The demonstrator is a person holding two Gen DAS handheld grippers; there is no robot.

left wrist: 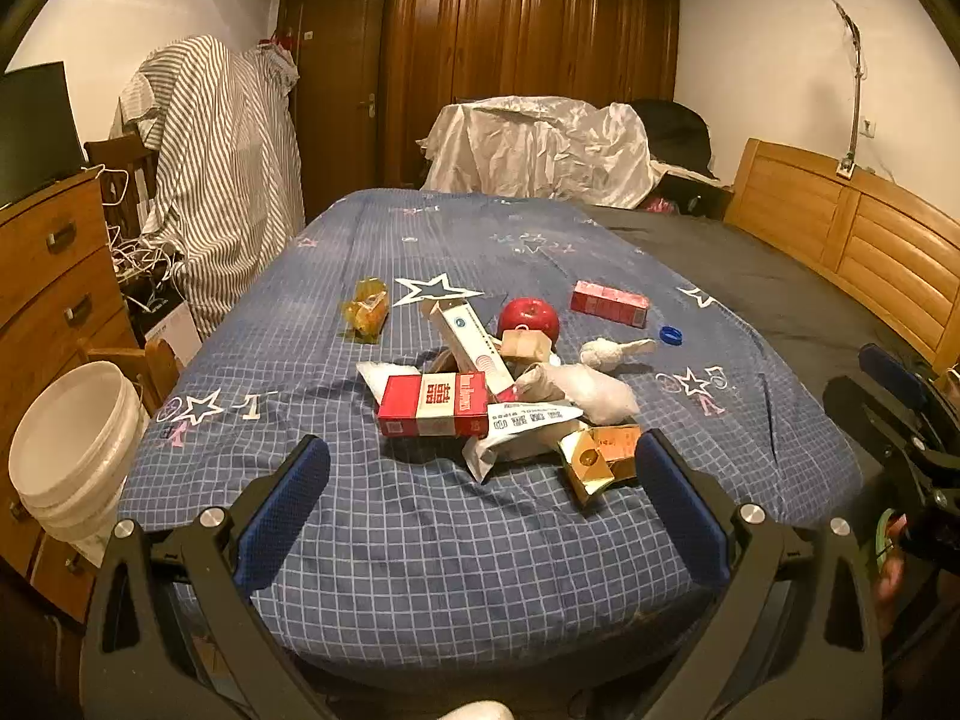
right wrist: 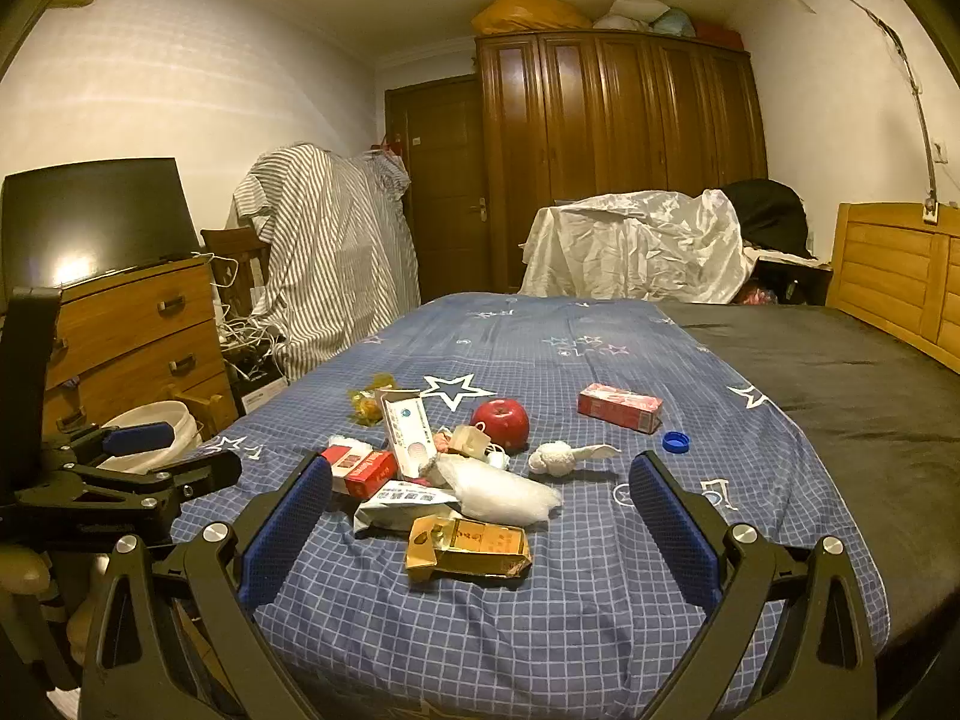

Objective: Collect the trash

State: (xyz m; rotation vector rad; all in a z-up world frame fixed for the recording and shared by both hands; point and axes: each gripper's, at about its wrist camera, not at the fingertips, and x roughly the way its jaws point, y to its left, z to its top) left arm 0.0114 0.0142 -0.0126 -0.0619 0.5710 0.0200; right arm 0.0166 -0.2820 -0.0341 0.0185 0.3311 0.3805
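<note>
A heap of trash lies on the blue checked bedspread (left wrist: 420, 540): a red and white cigarette box (left wrist: 432, 405), a gold box (left wrist: 600, 456), a white tube box (left wrist: 474, 345), a white wrapper (left wrist: 522, 420), crumpled tissues (left wrist: 600, 390), a red apple (left wrist: 528, 318), a red carton (left wrist: 609, 303), a blue cap (left wrist: 671, 335) and a yellow wrapper (left wrist: 366, 309). My left gripper (left wrist: 480, 450) is open, short of the heap. My right gripper (right wrist: 480, 471) is open; the gold box (right wrist: 468, 546) lies between its fingers, untouched. A white bucket (left wrist: 72, 450) stands left of the bed.
A wooden dresser (left wrist: 54, 276) with a dark screen stands at the left, behind the bucket (right wrist: 156, 432). A striped cloth hangs over a chair (left wrist: 222, 198). A wooden headboard (left wrist: 852, 240) runs along the right. A wardrobe and covered furniture stand beyond the bed.
</note>
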